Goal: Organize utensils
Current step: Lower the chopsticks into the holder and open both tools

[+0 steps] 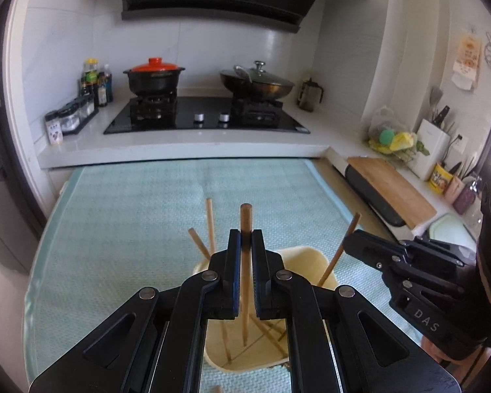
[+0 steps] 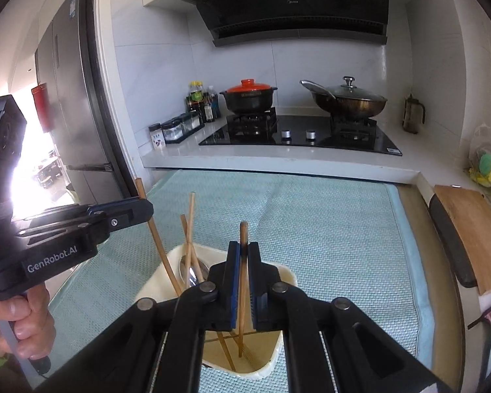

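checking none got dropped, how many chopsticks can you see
4: one chopstick in the left gripper, another in the right gripper, two leaning in the cream holder. Others may hide behind the grippers.

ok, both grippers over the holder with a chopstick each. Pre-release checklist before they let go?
1. left gripper shut on its chopstick: ok, the stick is clamped between the pads.
2. right gripper shut on its chopstick: ok.
3. Left stick's lower tip inside the cream holder: ok, it reaches down past the rim.
4. Right stick's lower tip inside the holder: ok, it shows below the rim in the right wrist view.
5. Tips resting on the holder's floor: cannot tell.
6. Room among the other chopsticks and the spoons already inside: ok in the compartment below, though loose sticks cross its floor.
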The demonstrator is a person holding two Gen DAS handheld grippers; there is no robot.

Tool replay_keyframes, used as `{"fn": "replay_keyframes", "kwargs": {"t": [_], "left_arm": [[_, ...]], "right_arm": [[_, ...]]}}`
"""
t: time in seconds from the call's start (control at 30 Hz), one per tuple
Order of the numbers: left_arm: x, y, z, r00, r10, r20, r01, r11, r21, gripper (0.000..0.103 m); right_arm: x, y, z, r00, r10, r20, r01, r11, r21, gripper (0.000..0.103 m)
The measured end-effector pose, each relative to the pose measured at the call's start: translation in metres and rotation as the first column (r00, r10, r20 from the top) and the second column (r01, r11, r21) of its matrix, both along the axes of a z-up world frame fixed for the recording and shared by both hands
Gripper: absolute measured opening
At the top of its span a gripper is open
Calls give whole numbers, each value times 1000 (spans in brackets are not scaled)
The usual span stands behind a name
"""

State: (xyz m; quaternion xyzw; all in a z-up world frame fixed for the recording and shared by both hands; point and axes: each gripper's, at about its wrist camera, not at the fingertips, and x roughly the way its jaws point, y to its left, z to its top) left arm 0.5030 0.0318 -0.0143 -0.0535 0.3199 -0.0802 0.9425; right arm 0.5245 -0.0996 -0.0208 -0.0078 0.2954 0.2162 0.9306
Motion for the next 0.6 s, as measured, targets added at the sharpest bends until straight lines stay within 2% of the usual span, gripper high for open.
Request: {"fn": "replay_keyframes", "kwargs": {"t": [0.1, 0.17, 0.2, 0.23, 0.27, 0.3, 0.33, 0.37, 0.43, 0.57, 0.6], "left_arm": [[6, -2, -5, 1000, -1, -30, 2, 1000, 20, 6], [6, 1, -2, 999, 3, -41, -2, 1000, 12, 16], [3, 4, 2, 999, 8, -42, -7, 1000, 6, 27], [-2, 7, 7, 999, 14, -36, -14, 1000, 1, 38], [-9, 11, 13, 999, 20, -28, -20, 1000, -1, 43], [-17, 15, 20, 1000, 21, -19, -21, 1000, -1, 49], [-28, 19, 27, 1000, 18, -13, -18, 1000, 3, 54], [-41, 24, 33, 1000, 15, -12, -15, 1000, 12, 56], [-67, 33, 44, 1000, 6, -19, -6, 999, 35, 69], [-138, 54, 54, 999, -5, -34, 9, 992, 123, 78], [-157, 60, 54, 999, 2, -35, 4, 989, 147, 80]], "right_arm": [[12, 0, -8, 999, -13, -29, 13, 1000, -4, 6], [18, -1, -6, 999, -34, -37, 33, 999, -11, 7], [18, -3, -3, 999, -38, -39, 37, 999, -6, 9], [16, -6, 2, 999, -43, -33, 43, 999, 5, 15], [11, -10, 9, 999, -48, -19, 48, 999, 15, 21], [3, -14, 16, 999, -53, -1, 53, 998, 25, 38], [-5, -18, 25, 998, -59, 21, 58, 998, 34, 50], [-15, -22, 33, 997, -62, 46, 60, 997, 37, 51], [-41, -30, 46, 995, -53, 83, 52, 998, 20, 51], [-103, -50, 60, 990, -40, 134, 43, 999, -24, 52], [-120, -56, 60, 988, -38, 147, 44, 998, -38, 55]]}}
